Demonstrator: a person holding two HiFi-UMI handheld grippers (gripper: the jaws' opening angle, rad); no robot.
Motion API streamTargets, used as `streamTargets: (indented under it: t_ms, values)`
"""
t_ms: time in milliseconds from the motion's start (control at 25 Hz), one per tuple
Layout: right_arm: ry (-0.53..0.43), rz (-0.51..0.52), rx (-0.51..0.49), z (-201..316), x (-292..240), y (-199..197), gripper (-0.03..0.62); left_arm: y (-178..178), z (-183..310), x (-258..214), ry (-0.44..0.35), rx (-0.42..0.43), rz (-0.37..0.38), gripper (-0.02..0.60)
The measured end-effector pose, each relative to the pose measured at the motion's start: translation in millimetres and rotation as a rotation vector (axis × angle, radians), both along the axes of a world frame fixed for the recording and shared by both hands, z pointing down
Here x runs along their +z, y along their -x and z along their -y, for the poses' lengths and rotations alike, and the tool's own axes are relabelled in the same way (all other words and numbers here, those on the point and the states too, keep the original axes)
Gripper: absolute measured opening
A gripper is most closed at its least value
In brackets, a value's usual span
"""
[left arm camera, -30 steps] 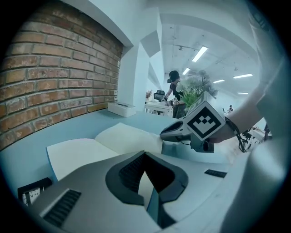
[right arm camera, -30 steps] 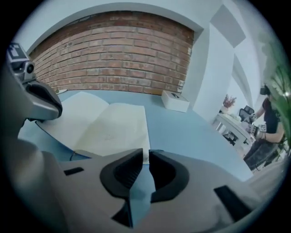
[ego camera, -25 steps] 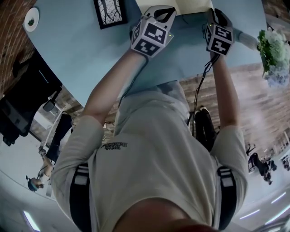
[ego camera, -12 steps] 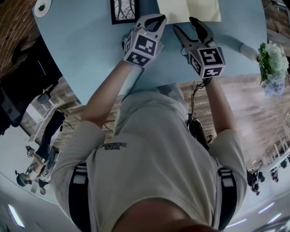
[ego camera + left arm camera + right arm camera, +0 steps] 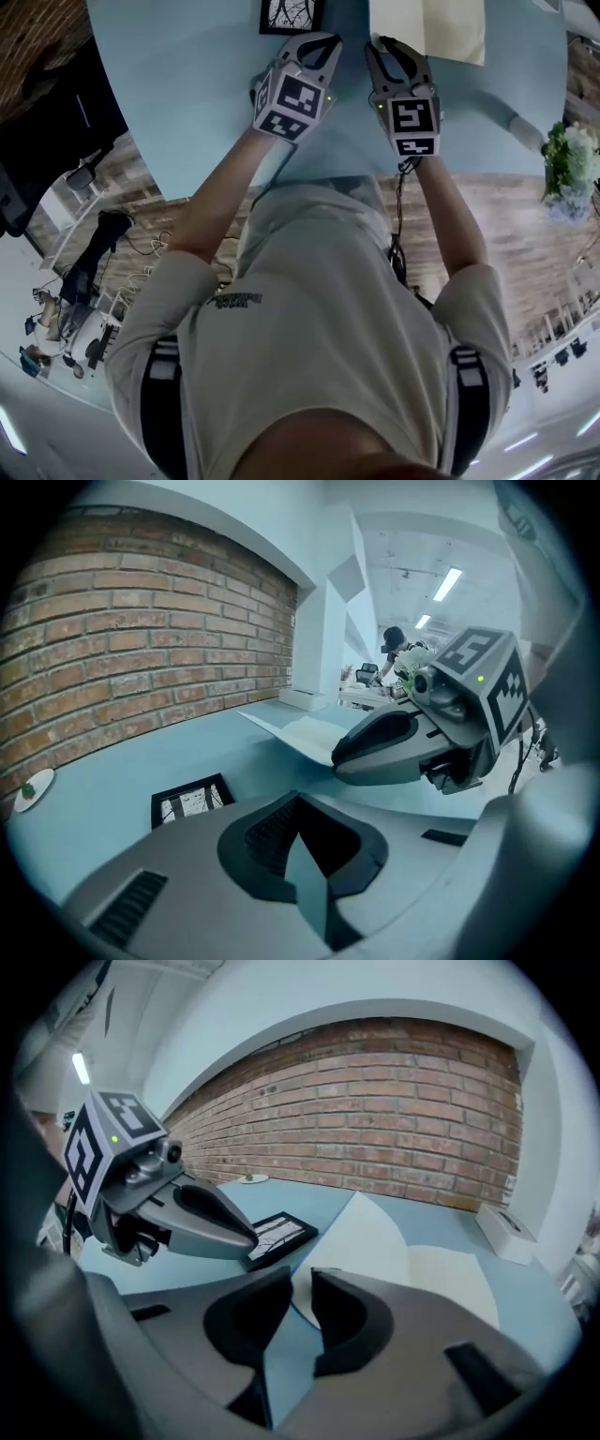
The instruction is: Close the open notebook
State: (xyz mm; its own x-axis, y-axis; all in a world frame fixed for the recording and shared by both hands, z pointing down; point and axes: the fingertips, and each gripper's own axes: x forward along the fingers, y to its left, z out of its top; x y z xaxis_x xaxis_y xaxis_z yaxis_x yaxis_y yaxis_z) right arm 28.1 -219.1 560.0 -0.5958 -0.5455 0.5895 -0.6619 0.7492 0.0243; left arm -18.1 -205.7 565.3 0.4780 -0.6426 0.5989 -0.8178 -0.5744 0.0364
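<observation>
Step in hand, as it looks: the approach, w/ the closing itself not yet started. The notebook [image 5: 441, 1274] lies on the blue tabletop [image 5: 187, 94] w/ cream pages showing. The leaf on its frame side seems lifted off the flat one, so it reads as open still. The L claw [image 5: 300, 797] is clenched on nothing, tips together, and hangs short of the notebook's near edge, towards the frame side. The R claw [image 5: 300, 1283] sits just beside it, also short of the near edge and not touching paper. Its jaws are closing, only a thin gap left, nothing btwn them but tabletop seen beyond. Next move, prob.: one claw must get forward to the notebook's free leaf or cover, catch its edge or slip under it, then swing it over the spine onto the other half. Thin paper bends and slides, so a low, gentle entry at the edge looks wise, and the other claw may need to pin the flat half. Count: 1 notebook; 2 claws; 1 black frame [image 5: 277, 1232] just left of the notebook; 1 small white dish [image 5: 251, 1178] well beyond the frame, far from the notebook; 1 white box [image 5: 506, 1222] past the notebook's right side by the brick wall; 1 flower bunch [image 5: 567, 150] off the tabletop, right of the notebook.
</observation>
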Motion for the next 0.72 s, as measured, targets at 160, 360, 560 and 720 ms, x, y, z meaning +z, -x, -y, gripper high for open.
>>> streamTargets:
  t_ms: [160,360,560,720]
  values:
    - [-0.046,0.015,0.046,1.8,-17.8,-7.2,0.020,3.4,2.9,-3.7,-0.009,0.000,-0.015,0.008]
    - [-0.118,0.038,0.160,13.0,-53.0,-47.9,0.012,-13.7,9.7,-20.8,-0.034,0.041,-0.047,0.008]
    - [-0.175,0.001,0.287,31.4,-64.4,-108.6,0.013,-52.0,27.7,-32.3,-0.059,0.104,-0.087,0.008]
    - [-0.185,-0.029,0.378,46.8,-54.5,-155.7,0.018,-87.2,39.1,-30.1,-0.054,0.163,-0.096,0.009]
